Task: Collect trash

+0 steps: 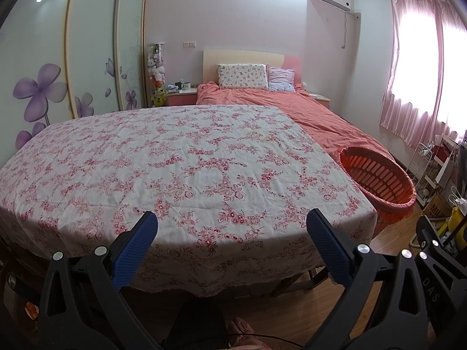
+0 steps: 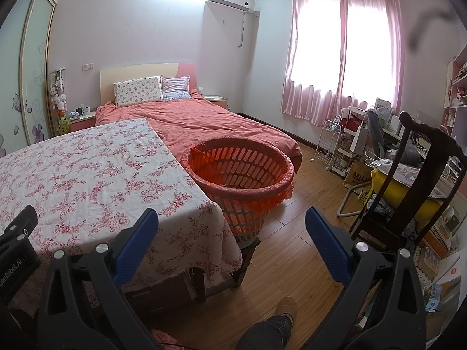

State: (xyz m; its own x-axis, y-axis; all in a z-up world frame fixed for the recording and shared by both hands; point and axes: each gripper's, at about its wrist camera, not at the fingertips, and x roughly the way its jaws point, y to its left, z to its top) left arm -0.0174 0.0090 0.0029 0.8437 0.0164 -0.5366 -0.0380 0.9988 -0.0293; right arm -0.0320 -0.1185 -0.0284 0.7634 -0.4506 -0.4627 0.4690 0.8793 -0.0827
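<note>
An orange slatted basket (image 2: 240, 172) lined with an orange bag stands on a low stool at the table's right end; in the left wrist view the basket (image 1: 379, 178) shows at the right. The table under a floral cloth (image 1: 175, 160) carries no trash that I can see. My left gripper (image 1: 232, 224) hangs open over the table's near edge, nothing between its blue pads. My right gripper (image 2: 232, 224) is open too, held above the floor near the table corner (image 2: 216, 204) and short of the basket.
A bed with a coral cover (image 2: 204, 119) lies behind the table and basket. A dark wooden chair (image 2: 408, 180) with a yellow bundle stands at right, beside a cluttered desk and a white wire rack (image 2: 329, 145). A person's leg and shoe (image 2: 280, 318) show below.
</note>
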